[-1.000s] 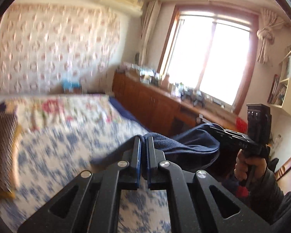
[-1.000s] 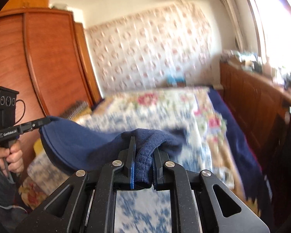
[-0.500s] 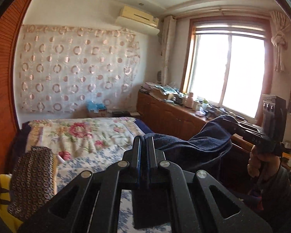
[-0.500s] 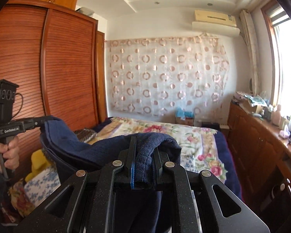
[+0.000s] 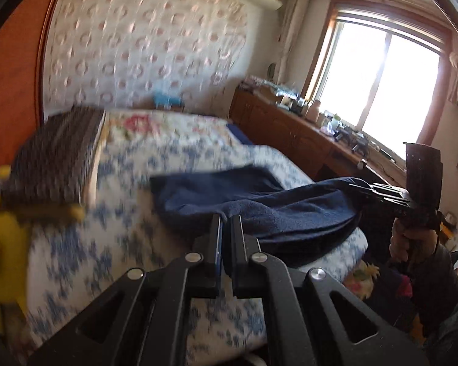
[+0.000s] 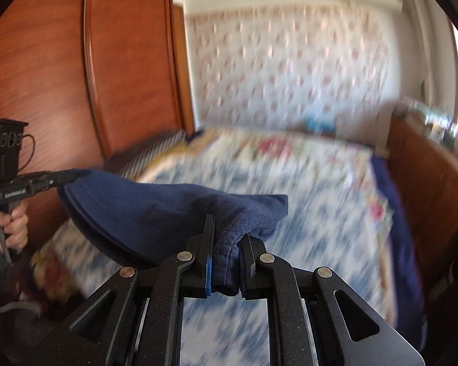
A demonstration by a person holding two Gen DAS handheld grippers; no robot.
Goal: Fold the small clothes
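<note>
A small navy blue garment [image 5: 259, 201] is stretched between my two grippers above the bed. My left gripper [image 5: 226, 222] is shut on one edge of it. My right gripper [image 6: 226, 238] is shut on the other edge, with the hem bunched between the fingers. The garment [image 6: 155, 210] sags in the middle and its far part lies on the blue-flowered bedspread [image 5: 113, 213]. The right gripper also shows in the left wrist view [image 5: 366, 190], and the left gripper shows in the right wrist view [image 6: 70, 177].
A dark patterned cushion [image 5: 55, 158] and a yellow soft toy [image 5: 0, 238] lie on the bed's left. A wooden wardrobe [image 6: 76, 76] stands on the left. A long wooden cabinet [image 5: 305, 140] with clutter runs under the window on the right.
Both grippers have swung down from high over the bed toward the bedspread with the garment. The garment's far part now rests on the bed.
</note>
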